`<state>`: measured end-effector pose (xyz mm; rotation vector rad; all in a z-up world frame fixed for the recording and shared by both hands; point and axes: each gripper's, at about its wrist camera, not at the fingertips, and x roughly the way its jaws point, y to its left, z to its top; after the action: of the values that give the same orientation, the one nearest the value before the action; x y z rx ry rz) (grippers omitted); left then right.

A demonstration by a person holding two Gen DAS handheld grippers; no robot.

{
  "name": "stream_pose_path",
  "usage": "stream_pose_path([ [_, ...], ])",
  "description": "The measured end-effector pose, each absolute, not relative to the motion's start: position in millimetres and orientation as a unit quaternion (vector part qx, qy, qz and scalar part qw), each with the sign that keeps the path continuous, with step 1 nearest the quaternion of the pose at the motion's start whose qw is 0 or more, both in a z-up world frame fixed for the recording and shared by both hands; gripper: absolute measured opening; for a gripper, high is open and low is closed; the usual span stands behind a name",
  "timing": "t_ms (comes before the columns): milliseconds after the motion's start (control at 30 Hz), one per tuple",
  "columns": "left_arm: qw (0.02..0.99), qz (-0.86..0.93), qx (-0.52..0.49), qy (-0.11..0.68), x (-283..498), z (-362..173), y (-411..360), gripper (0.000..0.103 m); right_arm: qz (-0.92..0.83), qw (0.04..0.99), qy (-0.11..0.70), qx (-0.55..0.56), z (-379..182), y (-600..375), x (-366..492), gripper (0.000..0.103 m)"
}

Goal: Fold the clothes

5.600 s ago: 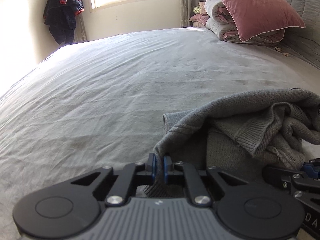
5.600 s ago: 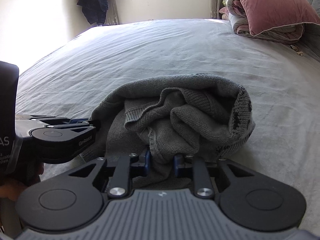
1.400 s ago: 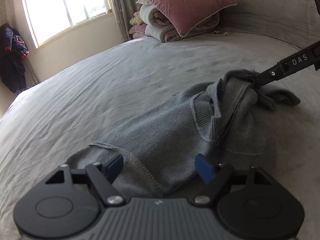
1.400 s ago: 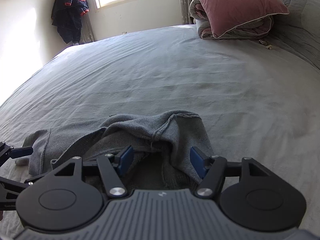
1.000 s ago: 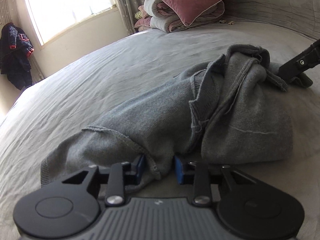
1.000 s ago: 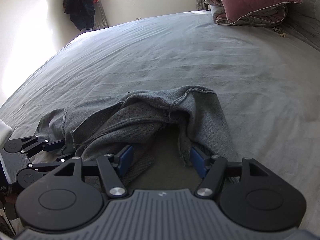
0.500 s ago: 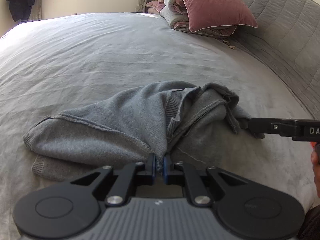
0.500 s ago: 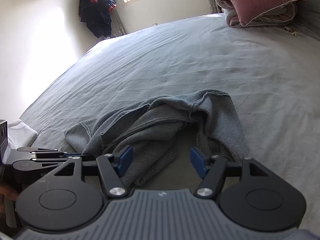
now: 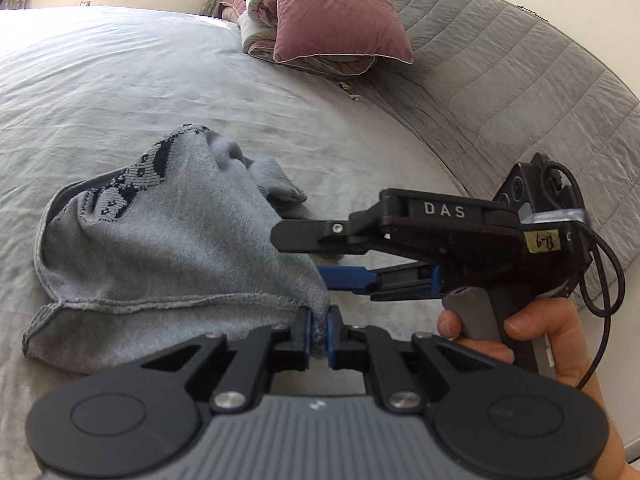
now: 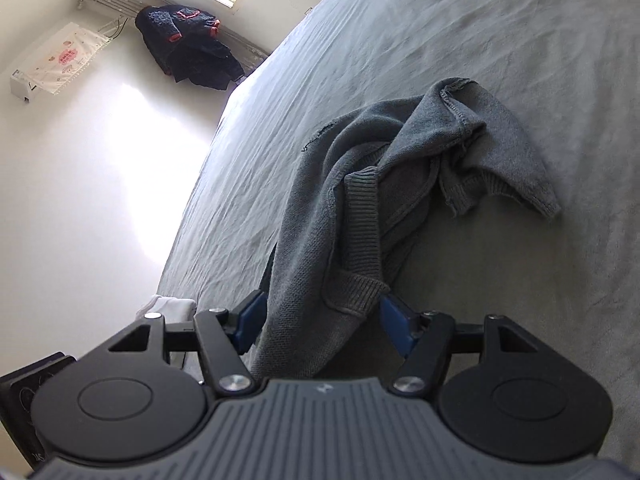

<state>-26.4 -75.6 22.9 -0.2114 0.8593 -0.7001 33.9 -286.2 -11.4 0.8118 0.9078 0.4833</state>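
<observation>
Sweater [image 9: 168, 240] on bed [image 9: 120, 92], hem between left gripper [image 9: 318, 334] fingers [image 9: 304, 332].

The sweater [image 9: 168, 240] hides the right gripper's [image 9: 320, 256] fingertips; the hand [image 9: 560, 344] is cropped.

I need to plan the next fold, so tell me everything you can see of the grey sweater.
The grey sweater is a soft knit, bunched and crumpled rather than flat, lying on the grey bedsheet. It has ribbed cuffs or hems, stitched seams and a dark patterned band at its far end. The left hand-held gripper is shut on a hem edge near the camera. The right hand-held gripper stands open, with sweater fabric between its fingers.
</observation>
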Motion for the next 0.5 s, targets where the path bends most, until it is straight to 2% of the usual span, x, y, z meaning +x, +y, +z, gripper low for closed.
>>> stream_pose_path([
  [100, 0.839, -0.35, -0.099, 0.405, -35, 25, -92, 0.007, 0.234, 0.781, 0.424, 0.394, -10, -295, 27, 0.064],
  [133, 0.837, -0.355, -0.1, 0.405, -36, 25, -96, 0.007, 0.236, 0.781, 0.425, 0.392, -9, -297, 25, 0.054],
  [167, 0.834, -0.361, -0.101, 0.405, -38, 26, -101, 0.007, 0.238, 0.782, 0.426, 0.388, -7, -299, 22, 0.04],
  [200, 0.832, -0.364, -0.1, 0.405, -39, 26, -104, 0.007, 0.239, 0.782, 0.427, 0.387, -7, -301, 19, 0.032],
  [233, 0.831, -0.367, -0.097, 0.406, -39, 25, -107, 0.007, 0.239, 0.782, 0.428, 0.385, -7, -304, 16, 0.017],
  [500, 0.815, -0.401, -0.069, 0.413, -39, 19, -122, 0.011, 0.197, 0.825, 0.407, 0.338, -3, -327, -4, 0.01],
])
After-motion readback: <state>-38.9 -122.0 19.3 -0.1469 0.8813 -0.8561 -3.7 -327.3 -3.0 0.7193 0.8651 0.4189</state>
